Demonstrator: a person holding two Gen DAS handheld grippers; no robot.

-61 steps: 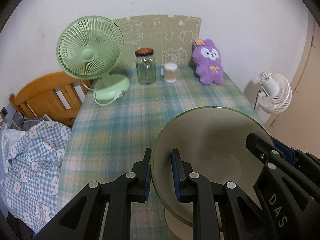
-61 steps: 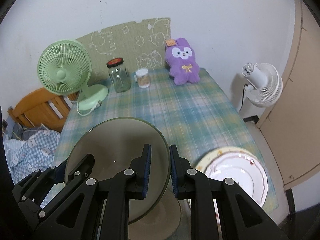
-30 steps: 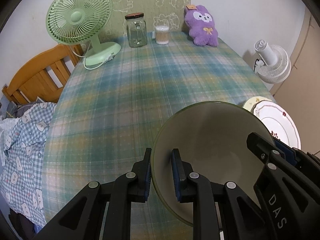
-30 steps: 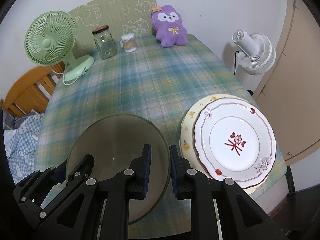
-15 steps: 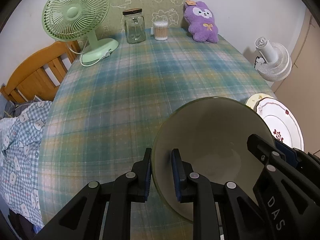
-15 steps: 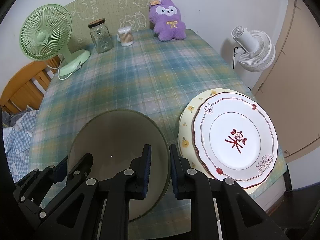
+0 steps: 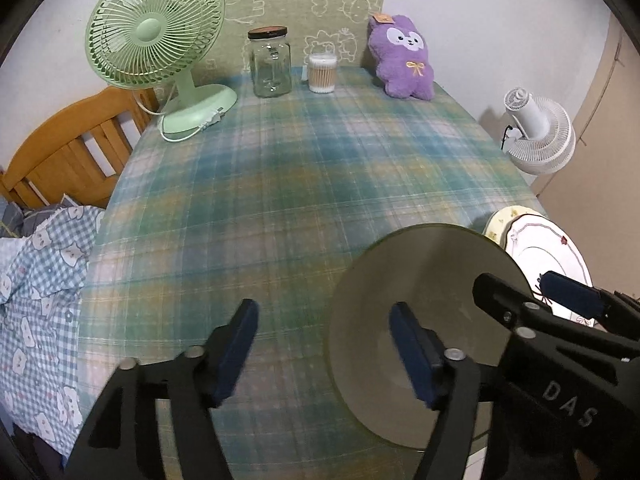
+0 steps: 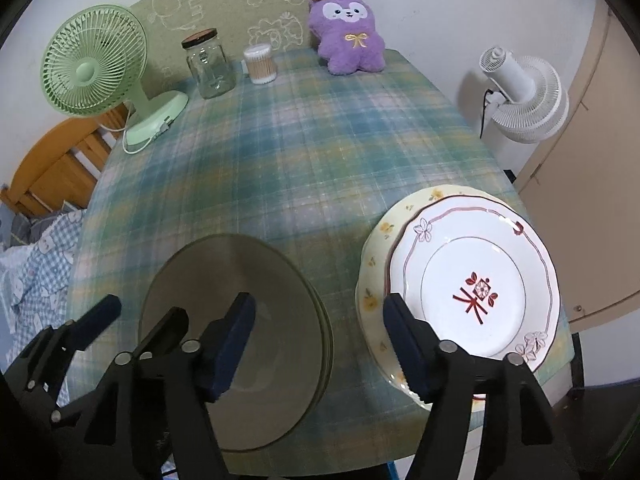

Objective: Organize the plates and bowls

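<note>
My left gripper and right gripper have just opened, pads clear of the olive glass bowl (resting on the plaid tablecloth).

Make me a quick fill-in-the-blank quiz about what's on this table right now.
1. The white plate with the red motif lies on top of a ____ plate with flowers.
2. The desk fan by the glass jar is ____ in colour.
3. The purple plush toy stands at the ____ edge of the table, by the wall.

Missing words: yellow; green; far
</note>
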